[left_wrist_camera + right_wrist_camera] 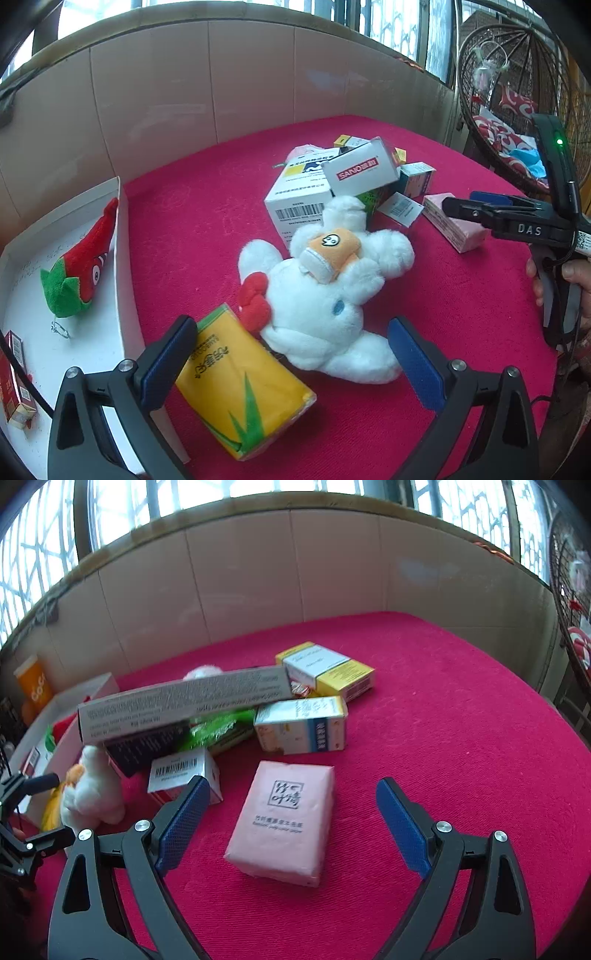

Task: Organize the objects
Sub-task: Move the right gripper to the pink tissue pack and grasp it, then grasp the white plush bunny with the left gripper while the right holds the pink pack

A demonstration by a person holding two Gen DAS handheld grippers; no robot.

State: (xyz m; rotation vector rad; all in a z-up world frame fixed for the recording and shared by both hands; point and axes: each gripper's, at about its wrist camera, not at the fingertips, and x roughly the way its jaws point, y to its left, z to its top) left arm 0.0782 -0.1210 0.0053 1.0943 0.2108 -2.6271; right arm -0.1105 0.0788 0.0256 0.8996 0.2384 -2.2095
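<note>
Just right of the white tray (118,236), the plush (325,295) lies soft and light, so we would pinch its belly with our left gripper (295,354), wide open and empty like the right gripper (291,827) over the pink pack (284,819).

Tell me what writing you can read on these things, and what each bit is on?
"SANO", upside down: white box with red label atop the pile.
"DAS": right claw, seen from the left camera.
"doc", cut off: orange container by the wall.
Chinese characters on yellow tissue pack and pink tissue pack: not transcribed.
Barcodes, small print: too small.
</note>
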